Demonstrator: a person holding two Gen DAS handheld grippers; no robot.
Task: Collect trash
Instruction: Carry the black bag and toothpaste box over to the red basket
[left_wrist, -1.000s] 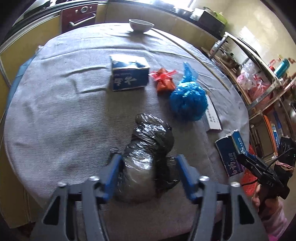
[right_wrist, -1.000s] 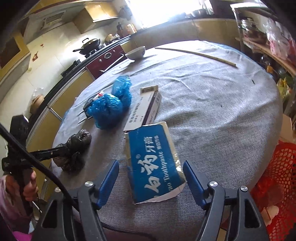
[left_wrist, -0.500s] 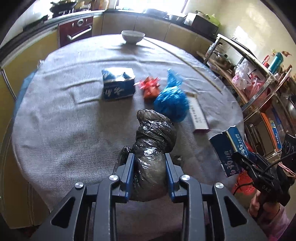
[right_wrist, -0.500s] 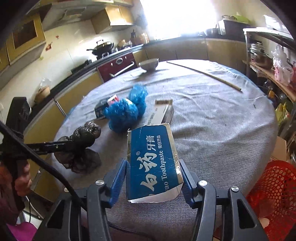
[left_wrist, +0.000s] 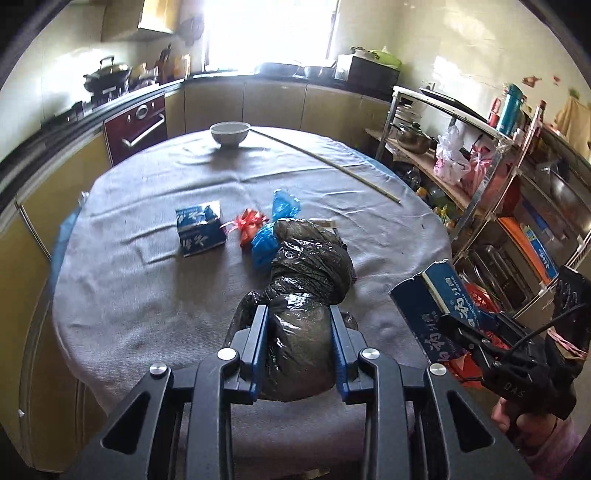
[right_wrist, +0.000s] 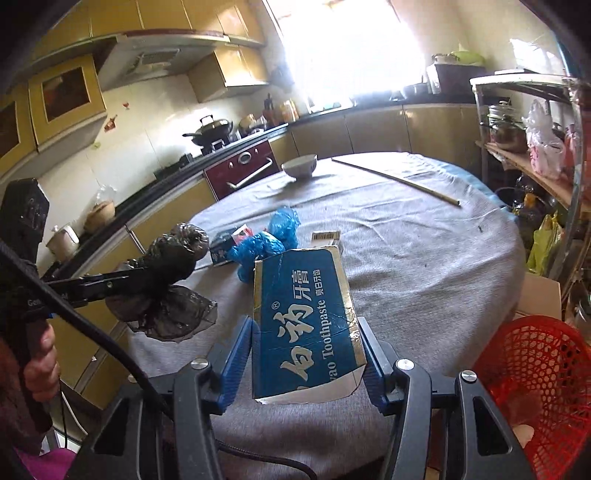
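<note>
Between left gripper (left_wrist: 299, 347) fingers: knotted black trash bag (left_wrist: 306, 295), pinched mid-body, lifted off table; soft, light, slippery film (grip bunched bulk). Right gripper (right_wrist: 304, 358) clamps toothpaste box (right_wrist: 304, 321), stiff, crushable; red basket (right_wrist: 535, 387) lower right.

A white bowl (left_wrist: 229, 133) stands at the far edge of the round table (left_wrist: 122, 288), which is covered by a grey cloth. A long thin stick (left_wrist: 325, 162) lies near it toward the right. Behind are a dark red oven (left_wrist: 137, 127), a wok (right_wrist: 212, 127) on the hob, and a metal shelving rack (left_wrist: 480, 166) holding pots and bags.
</note>
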